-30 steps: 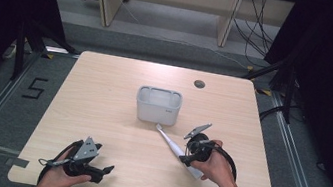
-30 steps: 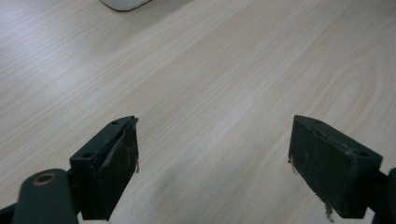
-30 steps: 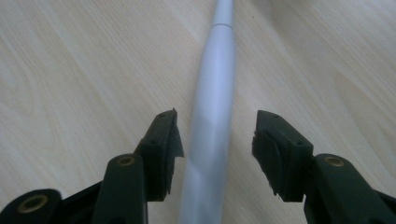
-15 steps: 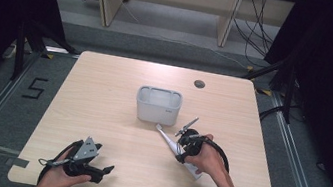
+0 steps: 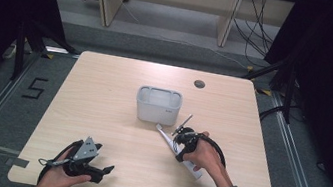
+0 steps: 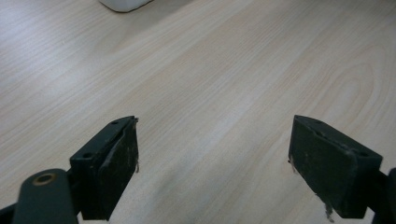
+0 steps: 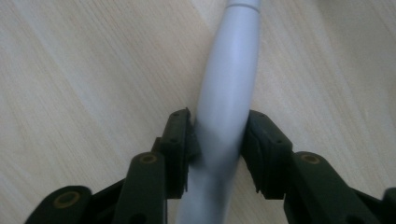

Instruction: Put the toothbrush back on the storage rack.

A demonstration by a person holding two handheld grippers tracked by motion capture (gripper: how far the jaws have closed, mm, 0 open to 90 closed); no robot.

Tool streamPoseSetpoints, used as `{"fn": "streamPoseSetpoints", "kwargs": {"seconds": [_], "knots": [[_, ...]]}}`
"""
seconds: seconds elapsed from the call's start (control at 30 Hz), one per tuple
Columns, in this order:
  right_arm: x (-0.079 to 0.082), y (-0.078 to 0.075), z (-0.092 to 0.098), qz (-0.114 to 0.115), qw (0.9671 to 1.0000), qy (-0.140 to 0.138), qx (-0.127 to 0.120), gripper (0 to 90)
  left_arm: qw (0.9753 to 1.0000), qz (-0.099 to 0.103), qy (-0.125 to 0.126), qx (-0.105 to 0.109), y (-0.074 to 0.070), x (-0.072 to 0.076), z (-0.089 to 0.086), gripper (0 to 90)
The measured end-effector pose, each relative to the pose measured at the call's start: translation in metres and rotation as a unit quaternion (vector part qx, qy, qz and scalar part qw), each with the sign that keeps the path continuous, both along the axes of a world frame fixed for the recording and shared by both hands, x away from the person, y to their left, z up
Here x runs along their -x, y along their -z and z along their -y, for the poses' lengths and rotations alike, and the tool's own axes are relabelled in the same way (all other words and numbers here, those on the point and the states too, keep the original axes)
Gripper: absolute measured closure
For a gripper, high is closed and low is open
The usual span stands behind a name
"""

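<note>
Moved: my right gripper has slid toward 9 o'clock since a second ago, coming nearer the grey bin; my right hand came along with it.
Unchanged: my left gripper sits where it was, near the tabletop's 7 o'clock corner, held in my left hand.
Right fingers: clamped on the white tube, one finger pressing each side of its body, which looks slightly pinched between them.
Tube: it lies low over the wood, slanting from just below the bin's 5 o'clock corner toward 4 o'clock; its far tip almost meets the bin, and its other end pokes out beneath my right hand. Whether it rests on the wood or is lifted, I cannot tell.
Left fingers: wide apart, holding nothing, bare wood between them.
Bin: standing upright near the tabletop's centre, its corner showing at 11 o'clock in the left gripper view.
Hole: a small round grommet at 1 o'clock of the bin.
</note>
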State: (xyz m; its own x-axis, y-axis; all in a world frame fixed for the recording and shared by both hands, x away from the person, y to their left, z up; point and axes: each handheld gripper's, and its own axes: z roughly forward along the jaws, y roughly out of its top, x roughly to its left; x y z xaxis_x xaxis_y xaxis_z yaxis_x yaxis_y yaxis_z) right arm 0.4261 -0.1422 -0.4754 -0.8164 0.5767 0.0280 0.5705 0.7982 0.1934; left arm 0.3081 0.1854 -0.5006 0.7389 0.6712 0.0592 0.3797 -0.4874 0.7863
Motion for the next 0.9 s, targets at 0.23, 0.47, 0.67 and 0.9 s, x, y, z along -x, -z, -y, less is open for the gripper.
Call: {"fn": "streamPoseSetpoints", "kwargs": {"seconds": [0.23,0.47,0.67,0.9], "knots": [[-0.004,-0.001,-0.005,-0.012,0.9996,-0.009,0.022,65.6,1.0000,-0.002,0.004,0.000,0.000,0.000,-0.001,15.4],[-0.006,0.000,-0.012,-0.012,0.9985,-0.028,0.044,65.7,0.9999,-0.008,0.006,-0.005,-0.001,0.000,-0.001,15.4],[-0.004,-0.001,-0.016,-0.018,0.9979,-0.025,0.058,66.1,1.0000,-0.002,0.001,-0.003,0.000,0.000,0.000,15.4],[-0.008,0.000,-0.019,-0.014,0.9956,-0.048,0.080,66.3,1.0000,-0.003,0.003,-0.002,0.000,0.000,0.000,15.4]]}}
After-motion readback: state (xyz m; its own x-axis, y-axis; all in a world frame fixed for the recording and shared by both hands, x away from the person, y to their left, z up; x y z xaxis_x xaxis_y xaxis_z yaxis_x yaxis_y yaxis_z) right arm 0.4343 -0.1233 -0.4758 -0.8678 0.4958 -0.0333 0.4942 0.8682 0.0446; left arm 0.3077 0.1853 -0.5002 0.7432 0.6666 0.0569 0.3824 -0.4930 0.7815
